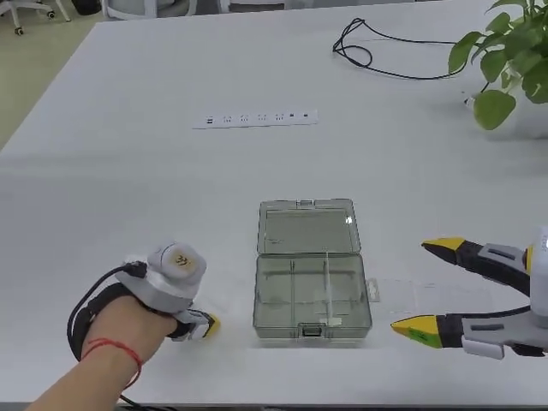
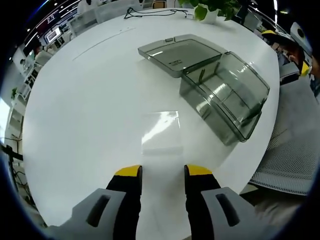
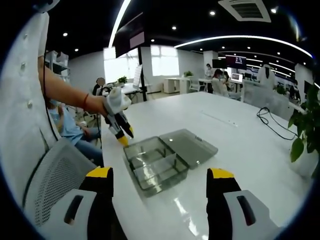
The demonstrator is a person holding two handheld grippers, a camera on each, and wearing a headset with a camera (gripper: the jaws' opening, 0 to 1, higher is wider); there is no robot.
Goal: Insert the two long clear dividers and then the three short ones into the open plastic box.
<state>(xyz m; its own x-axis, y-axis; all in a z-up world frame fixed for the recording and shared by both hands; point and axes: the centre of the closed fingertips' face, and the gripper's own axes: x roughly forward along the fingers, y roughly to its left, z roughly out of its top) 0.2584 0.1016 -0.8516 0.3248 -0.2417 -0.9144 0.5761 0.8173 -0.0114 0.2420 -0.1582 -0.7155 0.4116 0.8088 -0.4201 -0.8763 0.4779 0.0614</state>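
- One smoky see-through box (image 1: pixel 261 300) stands open near the front edge of the white tabletop (image 1: pixel 128 171). Its lid (image 1: pixel 308 229) lies flat behind it, joined at the hinge.
- Thin clear walls cross inside the box and cut it into compartments. I cannot tell how many of them are loose dividers.
- A flat clear divider (image 2: pixel 161 131) lies on the tabletop to the left of the box, just ahead of the left tool (image 2: pixel 163 172) and apart from its jaws.
- More clear pieces (image 1: pixel 402 295) lie just to the right of the box, between it and the right tool (image 1: pixel 426 287). They are too faint to count.
- A small pale label on the front wall of the box is too small to read.
- The left tool is held low over the tabletop. Its jaws are released, with a narrow gap and nothing between them.
- The right tool points toward the box with its jaws spread wide and empty.
- Farther back lie a white power strip (image 1: pixel 255 118) and a black cable (image 1: pixel 377 53). A green plant (image 1: pixel 509 60) stands at the far right corner.
- A mesh office chair (image 3: pixel 55 185) stands beside the tabletop in the right gripper view.
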